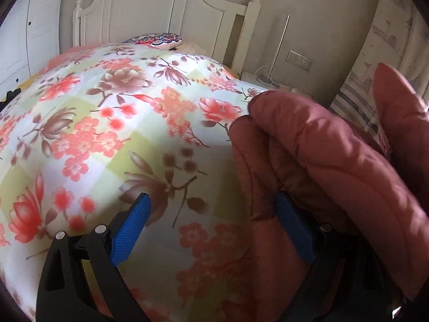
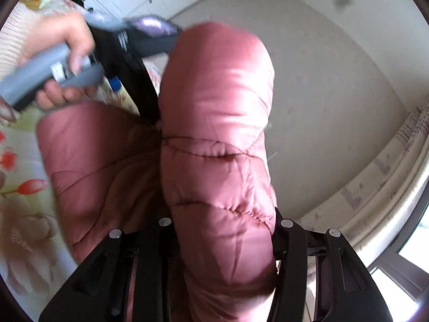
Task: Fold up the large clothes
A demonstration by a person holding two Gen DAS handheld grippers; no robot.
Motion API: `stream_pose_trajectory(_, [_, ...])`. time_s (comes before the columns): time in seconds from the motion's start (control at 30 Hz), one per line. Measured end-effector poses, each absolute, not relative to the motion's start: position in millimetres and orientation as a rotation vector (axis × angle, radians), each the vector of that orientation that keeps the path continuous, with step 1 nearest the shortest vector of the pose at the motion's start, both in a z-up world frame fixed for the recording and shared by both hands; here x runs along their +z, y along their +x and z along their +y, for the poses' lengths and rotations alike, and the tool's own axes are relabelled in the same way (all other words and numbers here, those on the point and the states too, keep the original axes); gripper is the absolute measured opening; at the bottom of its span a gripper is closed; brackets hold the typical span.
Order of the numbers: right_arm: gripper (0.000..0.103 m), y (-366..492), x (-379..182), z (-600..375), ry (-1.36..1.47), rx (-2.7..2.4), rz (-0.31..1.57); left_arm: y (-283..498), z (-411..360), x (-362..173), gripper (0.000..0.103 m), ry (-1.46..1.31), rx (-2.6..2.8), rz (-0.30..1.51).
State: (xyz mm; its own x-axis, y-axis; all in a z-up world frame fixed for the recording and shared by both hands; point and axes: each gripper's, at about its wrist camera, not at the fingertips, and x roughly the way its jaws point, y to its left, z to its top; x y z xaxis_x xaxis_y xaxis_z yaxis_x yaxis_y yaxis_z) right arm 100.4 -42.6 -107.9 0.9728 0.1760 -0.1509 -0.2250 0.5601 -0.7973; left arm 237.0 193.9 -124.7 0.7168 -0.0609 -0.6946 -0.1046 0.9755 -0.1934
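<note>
Pink padded jacket (image 2: 217, 134) sits pinched in the right gripper (image 2: 225, 241). Left gripper (image 1: 214, 225) hangs spread over the floral bedspread (image 1: 107, 123), jacket against one finger.

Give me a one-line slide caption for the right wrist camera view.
Right gripper clamps a padded pink jacket above the floral bedspread, a hand steering the left gripper behind.

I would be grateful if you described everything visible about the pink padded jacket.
The pink padded jacket is puffy, satin-shiny and quilted with curved stitch lines. One thick roll rises between the right tool's jaws, gripped; another lobe sags left over the floral bedspread. It lies against the outer side of the left tool's right-hand finger.
</note>
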Motion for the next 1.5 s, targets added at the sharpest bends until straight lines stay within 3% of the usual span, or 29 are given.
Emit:
stream_pose_trajectory(0.2, [0.048, 90, -129, -33, -1.002, 0.314, 0.047, 245, 193, -133, 0.093, -0.228, 0.014, 0.787])
stream_pose_trajectory(0.37, [0.051, 85, -151, -37, -1.116, 0.322, 0.012, 241, 210, -106, 0.093, -0.09, 0.163, 0.746])
stream_pose_trajectory(0.5, [0.052, 81, -147, -42, -1.113, 0.342, 0.018, 215, 226, -32, 0.093, -0.135, 0.261, 0.57])
stream_pose_trajectory(0.6, [0.052, 92, -143, -44, -1.124, 0.355, 0.013, 201, 183, 32, 0.096, -0.075, 0.059, 0.436])
stream_pose_trajectory(0.67, [0.053, 91, -141, -47, -1.124, 0.37, 0.013, 205, 143, 47, 0.101, 0.008, -0.077, 0.441])
stream_pose_trajectory(0.73, [0.053, 89, -140, -50, -1.125, 0.371, 0.015, 225, 98, 38, 0.101, 0.069, -0.215, 0.55])
stream_pose_trajectory(0.9, [0.059, 95, -145, -38, -1.131, 0.367, 0.024, 282, 44, -54, 0.101, 0.214, -0.214, 0.883])
stream_pose_trajectory(1.0, [0.066, 93, -147, -48, -1.125, 0.407, 0.031, 289, 72, -79, 0.101, 0.057, -0.235, 0.905])
stream_pose_trajectory(1.1, [0.081, 83, -124, -69, -1.024, 0.522, 0.099, 278, 96, -92, 0.101, -0.019, -0.268, 0.809])
stream_pose_trajectory(1.13, [0.081, 83, -113, -78, -0.96, 0.565, 0.14, 274, 100, -97, 0.101, -0.024, -0.264, 0.784])
stream_pose_trajectory(1.2, [0.082, 94, -75, -108, -0.686, 0.662, 0.266, 268, 110, -102, 0.101, -0.064, -0.266, 0.739])
stream_pose_trajectory(1.3, [0.092, 129, -29, -159, -0.218, 0.765, 0.396, 262, 111, -100, 0.101, -0.071, -0.263, 0.74])
stream_pose_trajectory(1.4, [0.093, 155, -4, -182, -0.048, 0.677, 0.427, 259, 106, -98, 0.101, -0.072, -0.266, 0.738])
stream_pose_trajectory(1.5, [0.093, 171, -9, -172, -0.06, 0.61, 0.445, 256, 111, -99, 0.101, -0.098, -0.279, 0.733])
